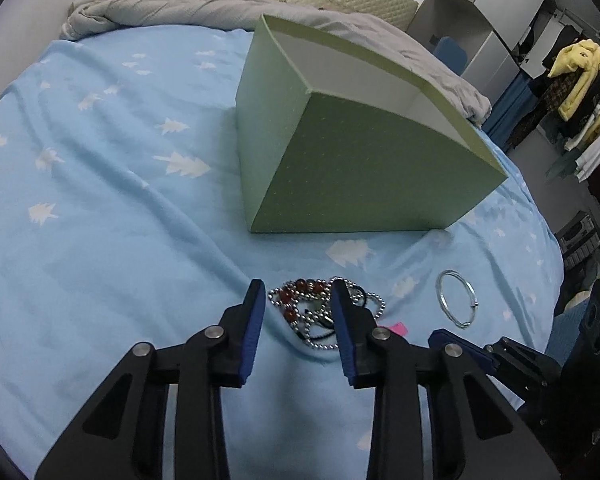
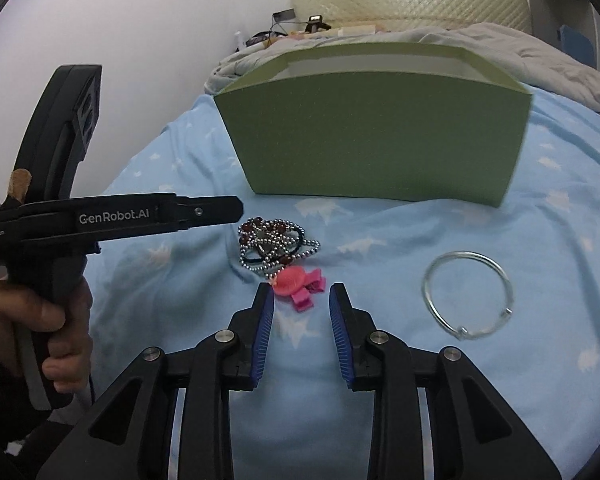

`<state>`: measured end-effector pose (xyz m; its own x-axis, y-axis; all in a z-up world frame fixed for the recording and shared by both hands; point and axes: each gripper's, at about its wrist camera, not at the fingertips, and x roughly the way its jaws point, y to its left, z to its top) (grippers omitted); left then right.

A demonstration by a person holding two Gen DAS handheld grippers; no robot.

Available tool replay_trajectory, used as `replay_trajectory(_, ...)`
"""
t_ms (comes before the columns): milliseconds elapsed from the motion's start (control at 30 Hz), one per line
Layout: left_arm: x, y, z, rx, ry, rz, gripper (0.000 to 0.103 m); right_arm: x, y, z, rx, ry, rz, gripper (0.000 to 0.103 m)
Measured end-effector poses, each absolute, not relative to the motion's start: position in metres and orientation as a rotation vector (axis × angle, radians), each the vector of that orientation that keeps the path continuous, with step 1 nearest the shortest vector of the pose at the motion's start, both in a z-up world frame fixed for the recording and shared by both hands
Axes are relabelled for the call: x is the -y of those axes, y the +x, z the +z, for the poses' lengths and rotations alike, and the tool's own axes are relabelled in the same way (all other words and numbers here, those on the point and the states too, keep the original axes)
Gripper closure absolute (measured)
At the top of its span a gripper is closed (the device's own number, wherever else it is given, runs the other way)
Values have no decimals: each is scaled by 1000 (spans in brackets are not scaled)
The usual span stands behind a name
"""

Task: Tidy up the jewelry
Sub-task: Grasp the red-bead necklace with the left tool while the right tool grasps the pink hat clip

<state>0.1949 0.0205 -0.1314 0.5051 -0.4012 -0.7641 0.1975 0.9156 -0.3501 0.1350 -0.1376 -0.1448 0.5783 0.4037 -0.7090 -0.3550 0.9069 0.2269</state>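
A tangle of silver and red bead chains (image 1: 305,307) (image 2: 277,245) lies on the blue bed sheet in front of an open green box (image 1: 352,160) (image 2: 374,136). My left gripper (image 1: 300,300) is open, its blue fingers either side of the bead pile, low over it. A pink hair clip (image 2: 300,286) lies just ahead of my right gripper (image 2: 302,300), which is open and empty. A silver bangle (image 2: 468,294) (image 1: 456,298) lies flat to the right. The left gripper's body (image 2: 112,218) shows from the side in the right wrist view.
The blue sheet (image 1: 100,200) with white tree prints covers the bed. A grey blanket (image 1: 220,8) is bunched behind the box by the padded headboard. Clothes (image 1: 580,92) hang at the far right, beyond the bed's edge.
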Motion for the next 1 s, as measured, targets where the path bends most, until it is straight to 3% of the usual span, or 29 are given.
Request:
replay_trajectory(167, -22, 202, -139, -1003, -220, -385, 70, 130, 145, -152, -849, 54, 462, 57)
replay_trajectory(333, -21, 204, -143, -1018, -195, -398, 77, 119, 149, -160, -847, 1, 461, 58)
replay_trajectory(433, -21, 204, -142, -1018, -185, -402, 80, 111, 149, -162, -834, -62, 446, 67)
replay_trajectory(900, -7, 213, -144, -1017, -80, -430, 81, 128, 147, -157, -863, 3, 427, 68)
replay_trajectory(1000, -7, 212, -147, -1023, -80, -426, 87, 133, 149, -157, -871, 15, 419, 68)
